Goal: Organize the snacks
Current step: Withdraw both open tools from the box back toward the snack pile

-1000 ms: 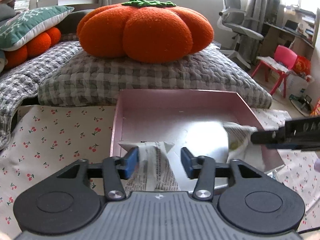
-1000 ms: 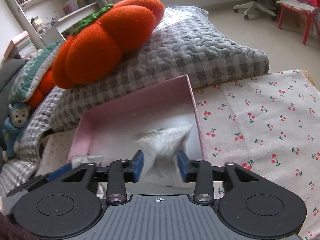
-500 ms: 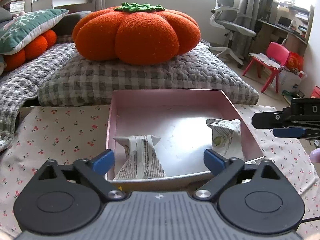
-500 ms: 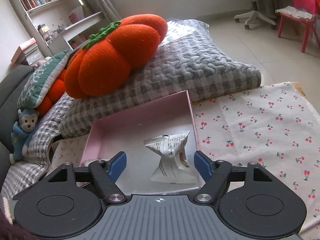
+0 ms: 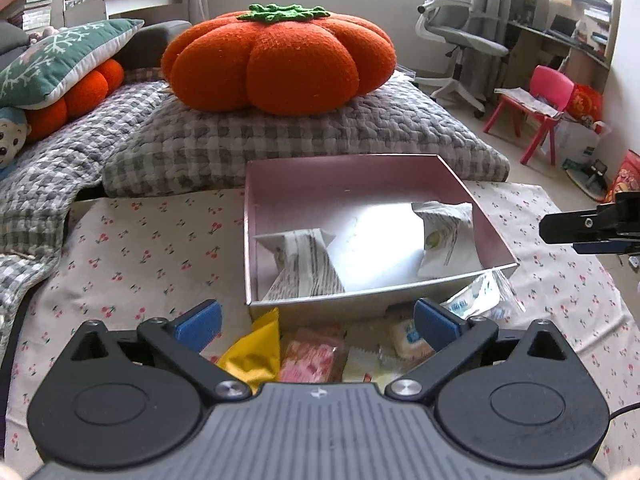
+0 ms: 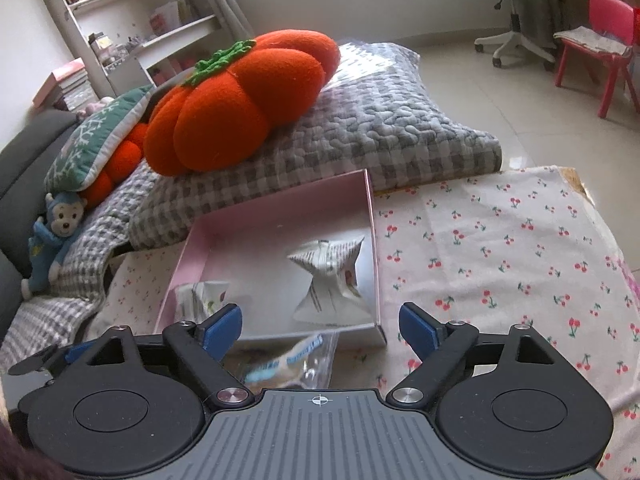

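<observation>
A pink box (image 5: 360, 168) (image 6: 280, 208) sits on the cherry-print cloth. Two white printed snack packets lie in it: one at its left front (image 5: 304, 268) (image 6: 196, 298), one at its right (image 5: 444, 236) (image 6: 328, 280). My left gripper (image 5: 318, 322) is open and empty, pulled back in front of the box over a pile of loose snacks: a yellow packet (image 5: 254, 352), a pink one (image 5: 308, 358), a clear bag (image 5: 476, 300) (image 6: 288, 360). My right gripper (image 6: 320, 326) is open and empty, just before the box's near edge; it shows at the right edge of the left wrist view (image 5: 592, 228).
A big orange pumpkin cushion (image 5: 276, 60) lies on grey checked bedding (image 5: 320, 132) right behind the box. A toy monkey (image 6: 52, 232) sits at far left. A red child's chair (image 5: 540, 108) and an office chair (image 5: 456, 36) stand on the floor to the right.
Both grippers have opened, let go of their white packets in the pink box and drawn back toward me. The loose snack pile has come into view under the left gripper.
</observation>
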